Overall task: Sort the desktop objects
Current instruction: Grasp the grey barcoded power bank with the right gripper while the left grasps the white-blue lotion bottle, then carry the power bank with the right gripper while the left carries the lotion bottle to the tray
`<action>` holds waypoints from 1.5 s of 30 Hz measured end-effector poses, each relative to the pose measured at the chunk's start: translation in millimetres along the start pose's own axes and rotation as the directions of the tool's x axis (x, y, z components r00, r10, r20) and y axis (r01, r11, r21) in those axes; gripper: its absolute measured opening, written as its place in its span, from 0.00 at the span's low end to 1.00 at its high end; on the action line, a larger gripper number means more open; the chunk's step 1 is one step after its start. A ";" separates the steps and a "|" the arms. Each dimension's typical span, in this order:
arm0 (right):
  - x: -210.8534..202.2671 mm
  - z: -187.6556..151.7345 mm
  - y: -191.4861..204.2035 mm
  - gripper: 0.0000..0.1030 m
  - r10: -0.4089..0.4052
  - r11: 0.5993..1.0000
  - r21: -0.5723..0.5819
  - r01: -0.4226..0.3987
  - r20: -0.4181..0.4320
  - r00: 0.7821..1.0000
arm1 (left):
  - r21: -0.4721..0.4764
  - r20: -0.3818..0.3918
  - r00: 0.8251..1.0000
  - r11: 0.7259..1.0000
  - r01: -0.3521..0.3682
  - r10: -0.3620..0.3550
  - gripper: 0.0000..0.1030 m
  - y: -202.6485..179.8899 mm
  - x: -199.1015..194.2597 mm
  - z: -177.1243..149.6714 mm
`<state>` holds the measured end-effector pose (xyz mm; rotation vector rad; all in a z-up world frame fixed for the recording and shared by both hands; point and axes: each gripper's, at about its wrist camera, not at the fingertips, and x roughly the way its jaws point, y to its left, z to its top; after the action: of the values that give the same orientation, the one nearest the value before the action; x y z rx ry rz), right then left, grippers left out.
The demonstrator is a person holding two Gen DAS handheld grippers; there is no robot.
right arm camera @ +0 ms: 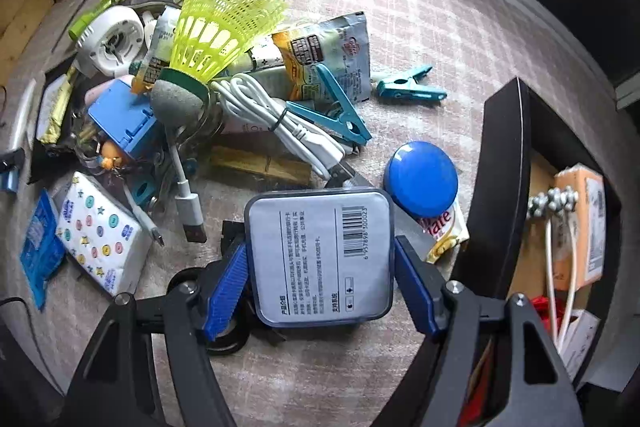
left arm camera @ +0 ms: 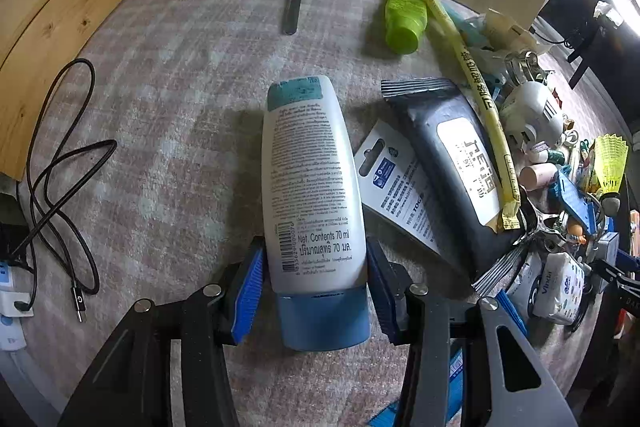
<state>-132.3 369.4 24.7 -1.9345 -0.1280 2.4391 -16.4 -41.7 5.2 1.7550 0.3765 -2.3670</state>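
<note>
Lotion tube: between the blue pads of the left gripper, cap toward the camera, over the plaid cloth.
Left gripper: jaws at medium width, clamped on the tube's lower body; points steeply down.
Flat case: label up, between the pads of the right gripper.
Right gripper: jaws wide, gripping the case's sides; points steeply down.
Black bin: right of the case; holds an orange box and white cord.
Clutter pile: behind the case.
</note>
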 end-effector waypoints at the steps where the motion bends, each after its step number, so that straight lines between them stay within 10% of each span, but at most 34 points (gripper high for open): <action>1: -1.7 -1.4 -3.5 0.67 0.019 1.000 0.014 -0.019 0.006 1.000 | -0.005 0.002 1.000 1.000 0.001 -0.001 0.44 1.8 -0.4 -1.4; 17: -46.2 -20.2 -46.1 0.66 0.128 0.977 0.158 -0.145 0.116 0.985 | 0.039 0.068 0.997 0.998 0.042 -0.044 0.44 -13.7 -34.4 -11.5; 29: -85.4 -37.0 -109.4 0.66 0.104 0.961 0.233 -0.148 0.192 0.976 | 0.206 0.110 0.982 0.970 0.128 -0.153 0.44 -141.6 -71.3 16.7; 45: -107.6 -122.5 -264.9 0.66 -0.056 0.899 0.438 -0.022 0.166 0.985 | 0.537 -0.020 0.926 0.777 0.329 -0.378 0.44 -382.2 -101.9 -58.0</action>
<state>3.3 631.6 122.8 -1.5201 0.3707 2.3577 -42.2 338.9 124.9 1.9157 0.0230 -3.0443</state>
